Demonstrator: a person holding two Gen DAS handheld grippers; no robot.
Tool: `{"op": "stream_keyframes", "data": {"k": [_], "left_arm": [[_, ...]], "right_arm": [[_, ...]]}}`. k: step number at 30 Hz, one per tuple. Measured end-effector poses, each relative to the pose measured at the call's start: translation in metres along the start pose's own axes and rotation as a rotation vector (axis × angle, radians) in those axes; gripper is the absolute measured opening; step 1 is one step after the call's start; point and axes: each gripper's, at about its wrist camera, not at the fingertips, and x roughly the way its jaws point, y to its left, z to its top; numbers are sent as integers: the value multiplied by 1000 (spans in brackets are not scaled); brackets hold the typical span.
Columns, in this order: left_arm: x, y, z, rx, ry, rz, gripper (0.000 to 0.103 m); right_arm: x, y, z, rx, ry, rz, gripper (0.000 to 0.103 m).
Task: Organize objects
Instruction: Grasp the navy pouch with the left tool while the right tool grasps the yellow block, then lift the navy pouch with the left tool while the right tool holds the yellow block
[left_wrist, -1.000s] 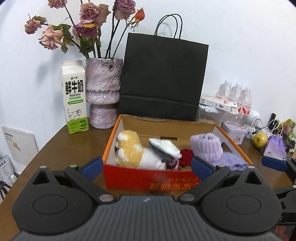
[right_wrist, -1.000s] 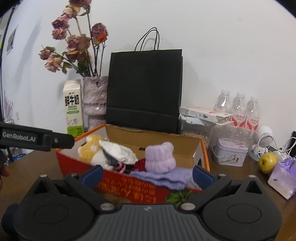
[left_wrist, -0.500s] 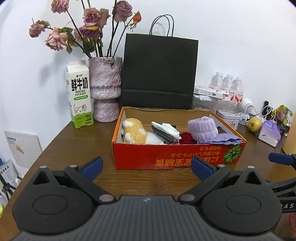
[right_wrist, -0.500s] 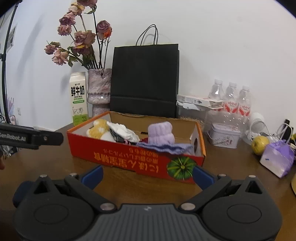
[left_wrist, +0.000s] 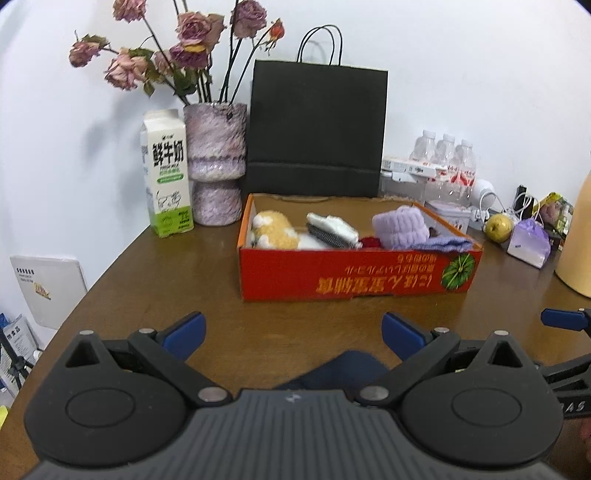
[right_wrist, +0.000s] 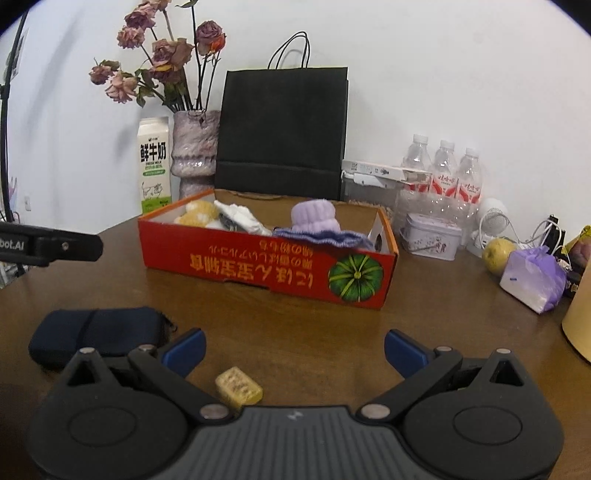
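— Both grippers have backed right off the red box (right_wrist: 266, 258); a second ago they hung over its rim.

— So that drop's done?

— Looks it. Now the dark pouch (right_wrist: 96, 332) and the little yellow block (right_wrist: 239, 387) show on the table, still unsorted.

— And the claws?

— Left gripper (left_wrist: 293, 334) spread wide, empty, low over the pouch. Right gripper (right_wrist: 293, 347) likewise agape, holding nothing, block just beneath.

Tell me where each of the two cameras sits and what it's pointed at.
Left wrist: on the left tongs, low over the table, facing the red box; right tongs' tip at far right.
Right wrist: on the right tongs, facing the same box from its right end; left tongs' arm at left.
Shared: box, black bag, milk carton, navy pouch.
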Motion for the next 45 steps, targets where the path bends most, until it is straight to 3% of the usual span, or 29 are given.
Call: {"op": "stream_keyframes", "data": {"k": [15, 22, 28, 30, 33, 34, 35, 39, 45], "left_arm": [[-3, 27, -29, 24, 56, 2, 103], [-7, 26, -30, 24, 44, -15, 103], [-6, 26, -31, 13, 48, -21, 103], [-7, 27, -31, 10, 49, -22, 103], [-6, 28, -31, 3, 49, -20, 103], [-6, 28, -32, -1, 51, -20, 103], [-5, 29, -32, -4, 54, -19, 103], [-2, 31, -32, -23, 64, -14, 103], [-3, 33, -32, -30, 64, -16, 103]], "right_arm": [[-5, 11, -26, 19, 105, -54, 103], [17, 15, -26, 39, 202, -39, 100], [35, 19, -18, 70, 211, 5, 98], [39, 23, -15, 66, 206, 14, 94], [41, 26, -11, 60, 183, 27, 71], [40, 27, -10, 55, 175, 37, 57], [39, 29, -10, 47, 167, 50, 36], [37, 31, -9, 34, 152, 55, 34], [11, 26, -11, 61, 26, -9, 34]]}}
